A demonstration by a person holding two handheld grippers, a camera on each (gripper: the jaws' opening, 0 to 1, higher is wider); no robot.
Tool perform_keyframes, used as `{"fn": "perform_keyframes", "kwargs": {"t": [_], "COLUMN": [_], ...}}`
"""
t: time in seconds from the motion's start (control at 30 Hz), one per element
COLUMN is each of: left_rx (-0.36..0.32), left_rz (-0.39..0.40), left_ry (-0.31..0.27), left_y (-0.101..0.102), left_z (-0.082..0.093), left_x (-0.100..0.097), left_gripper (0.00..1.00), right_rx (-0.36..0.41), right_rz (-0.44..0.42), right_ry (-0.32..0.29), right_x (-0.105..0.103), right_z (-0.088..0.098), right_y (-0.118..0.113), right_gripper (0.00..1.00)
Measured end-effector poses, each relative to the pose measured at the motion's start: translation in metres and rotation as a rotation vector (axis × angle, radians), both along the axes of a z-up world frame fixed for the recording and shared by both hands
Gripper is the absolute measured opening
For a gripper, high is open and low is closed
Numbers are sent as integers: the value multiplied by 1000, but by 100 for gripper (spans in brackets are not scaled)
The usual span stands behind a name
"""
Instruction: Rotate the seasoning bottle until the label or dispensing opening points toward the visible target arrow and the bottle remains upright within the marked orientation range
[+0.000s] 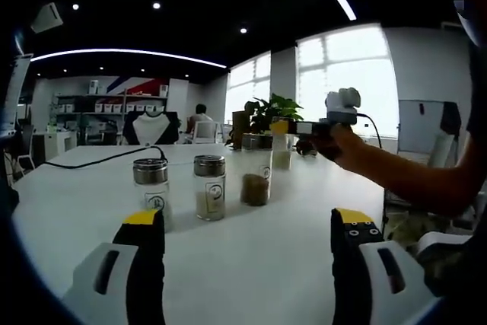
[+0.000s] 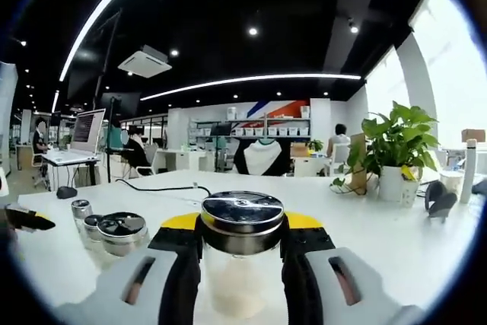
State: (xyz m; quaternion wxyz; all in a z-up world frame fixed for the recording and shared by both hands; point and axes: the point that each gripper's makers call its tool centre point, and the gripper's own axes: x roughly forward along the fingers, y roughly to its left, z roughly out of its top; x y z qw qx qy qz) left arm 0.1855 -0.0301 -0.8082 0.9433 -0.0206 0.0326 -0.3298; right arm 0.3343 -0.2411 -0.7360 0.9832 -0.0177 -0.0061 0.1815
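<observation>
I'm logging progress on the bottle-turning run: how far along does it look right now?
Done: the right gripper has closed on one seasoning bottle, which stands upright. In hand: that bottle is held off the white table, out beyond the three bottles standing in a row. Left: the turn itself; no target arrow or marked range is visible, so alignment can't be judged. The left gripper is open and idle.

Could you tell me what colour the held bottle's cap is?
Shiny silver cap, best in the right gripper view.
</observation>
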Motion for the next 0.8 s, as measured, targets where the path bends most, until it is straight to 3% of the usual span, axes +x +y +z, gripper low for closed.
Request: {"fn": "perform_keyframes", "kwargs": {"t": [0.37,0.63,0.8], "left_rx": [3,9,4], "left_rz": [-39,-58,-93], "left_ry": [-9,-13,-19], "left_y": [-15,-21,-31], "left_z": [2,1,0], "left_x": [-1,-3,-5], "left_gripper": [92,88,83], "right_rx": [-18,8,34], "right_rz": [32,96,248], "right_ry": [37,23,-16], "right_x": [-46,-78,-102], "right_z": [-19,-13,-5], "right_y": [11,27,55], "right_gripper": [38,38,38]}}
